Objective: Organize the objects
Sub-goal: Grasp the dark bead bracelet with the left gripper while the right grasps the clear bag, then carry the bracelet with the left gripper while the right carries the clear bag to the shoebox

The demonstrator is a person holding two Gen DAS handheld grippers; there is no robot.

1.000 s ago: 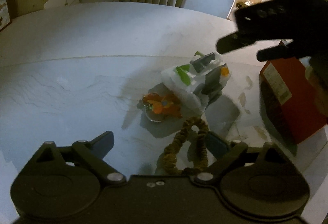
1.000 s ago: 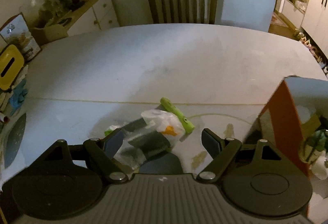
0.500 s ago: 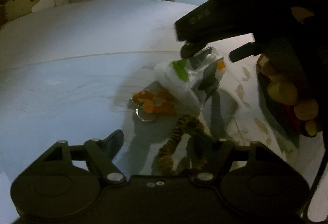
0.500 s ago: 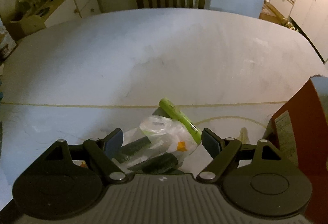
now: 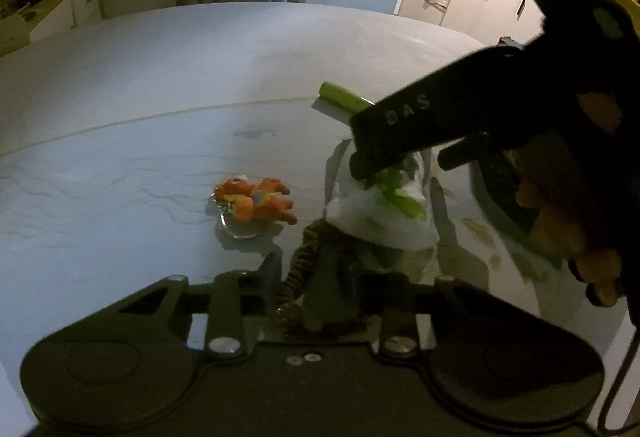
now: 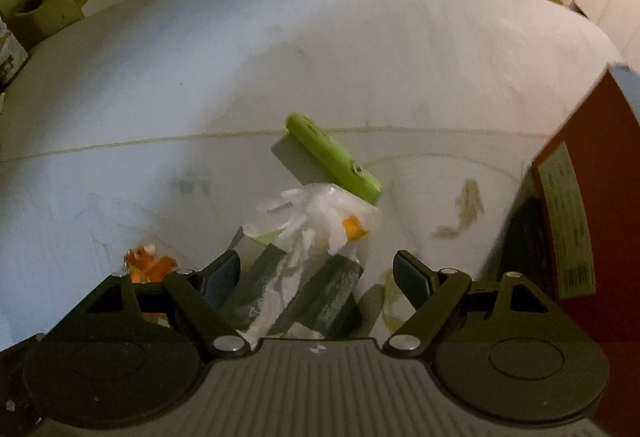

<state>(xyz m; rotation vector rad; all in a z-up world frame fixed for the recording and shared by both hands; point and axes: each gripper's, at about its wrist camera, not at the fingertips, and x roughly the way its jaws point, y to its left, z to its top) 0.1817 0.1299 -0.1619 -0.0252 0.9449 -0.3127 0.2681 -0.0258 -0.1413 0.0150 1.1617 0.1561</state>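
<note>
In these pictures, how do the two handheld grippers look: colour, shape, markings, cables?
Both are matte black plastic. The left gripper has two round housings, silver pivot screws and dark fingers. The right gripper looks the same, with a ribbed grey top and blue-grey finger pads. From the left view its side bears embossed letters, a green light, and a thin cable.
</note>
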